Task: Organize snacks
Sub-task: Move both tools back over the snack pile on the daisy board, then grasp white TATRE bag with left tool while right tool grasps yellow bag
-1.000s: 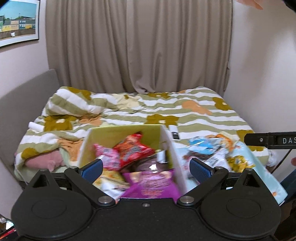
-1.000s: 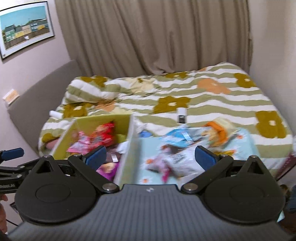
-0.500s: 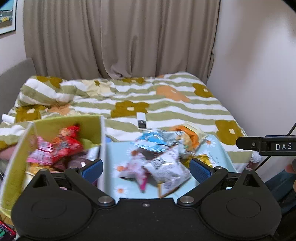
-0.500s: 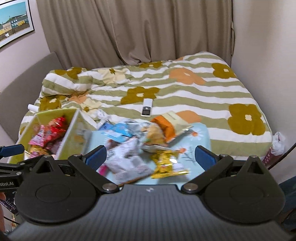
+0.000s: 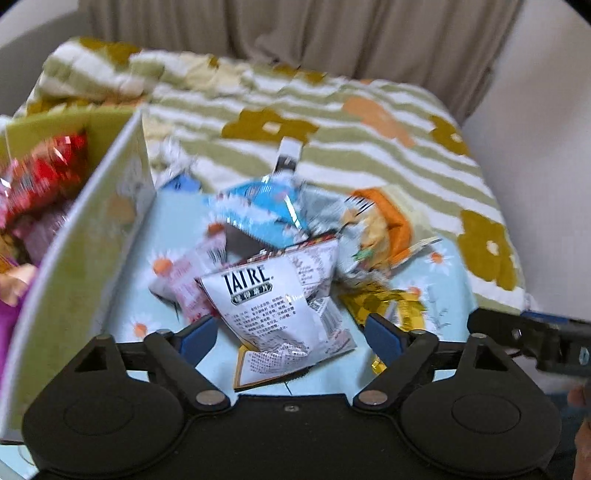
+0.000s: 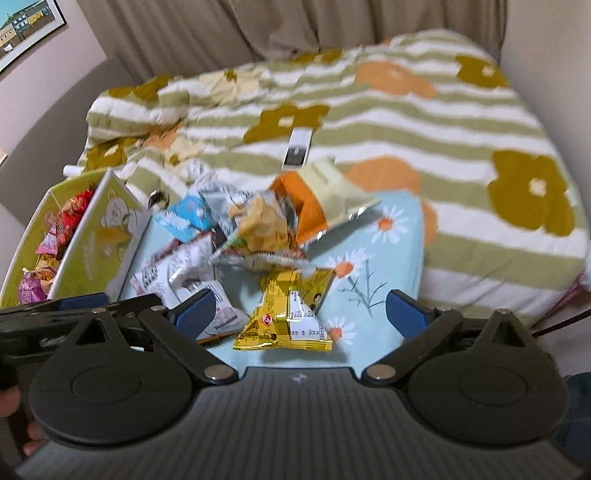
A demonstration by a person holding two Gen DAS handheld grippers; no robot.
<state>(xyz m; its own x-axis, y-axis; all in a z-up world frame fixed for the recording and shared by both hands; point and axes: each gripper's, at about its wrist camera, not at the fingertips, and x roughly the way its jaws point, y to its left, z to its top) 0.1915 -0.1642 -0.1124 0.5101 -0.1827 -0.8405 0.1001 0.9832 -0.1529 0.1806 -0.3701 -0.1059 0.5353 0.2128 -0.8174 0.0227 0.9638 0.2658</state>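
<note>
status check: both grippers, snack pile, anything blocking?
Left gripper open, over white packet. Right gripper open, over gold packet. Loose pile on blue cloth, green box alongside. No blockers seen.

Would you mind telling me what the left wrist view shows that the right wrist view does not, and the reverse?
Only the left wrist view shows the front label of the white TAIRE packet, lying between the open left gripper fingers, and the right gripper's arm at its right edge.

Only the right wrist view shows the framed picture on the wall and the full gold packet ahead of the open right gripper.

Both show the green box of snacks, the blue packet, the orange packet, the floral mat and the remote on the striped blanket.
</note>
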